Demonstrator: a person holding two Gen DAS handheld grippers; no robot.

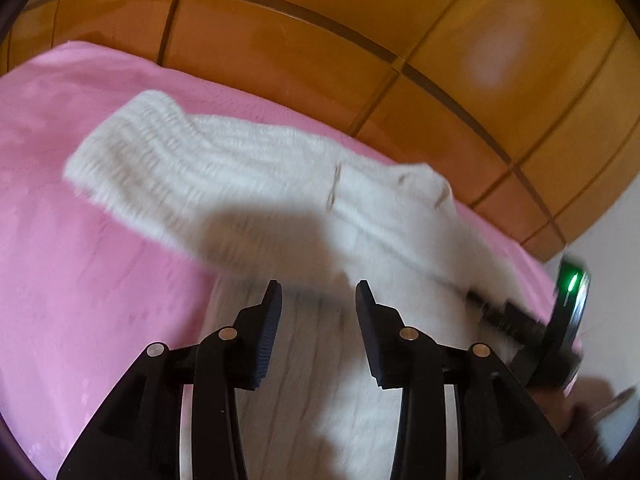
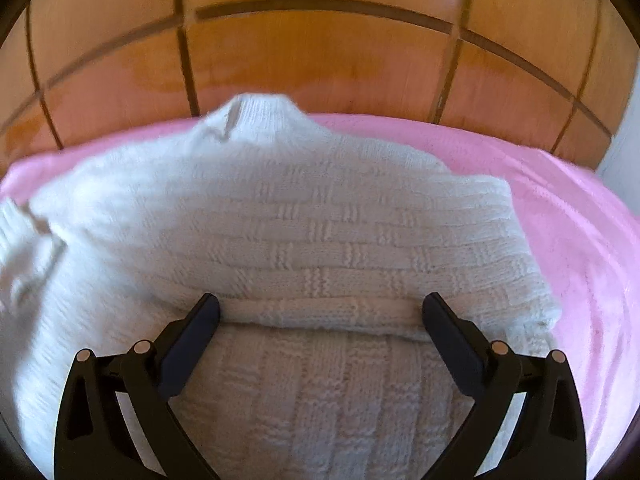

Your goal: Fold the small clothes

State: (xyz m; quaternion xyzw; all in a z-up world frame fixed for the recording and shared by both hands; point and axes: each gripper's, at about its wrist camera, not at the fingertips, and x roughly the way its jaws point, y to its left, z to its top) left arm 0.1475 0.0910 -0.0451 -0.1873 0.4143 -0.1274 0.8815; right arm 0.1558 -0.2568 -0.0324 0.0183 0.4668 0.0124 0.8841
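Wooden panelled headboard (image 2: 320,52) behind, pink blanket (image 2: 580,240) covering bed. White knit sweater (image 2: 304,224) lies spread on blanket, collar toward headboard, one sleeve (image 1: 168,160) stretched out flat. Right gripper (image 2: 320,308) over sweater's folded hem, jaws wide apart, nothing clamped. Left gripper (image 1: 319,290) above sweater, jaws partly apart, empty. View motion-blurred.

White sweater (image 1: 248,176) motion-blurred in left wrist view; knit pattern unreadable there. Sweater's left sleeve (image 2: 24,256) smeared, cut by frame edge. Sweater hem runs off bottom. Right hand-held gripper (image 1: 476,300) tips blurred.
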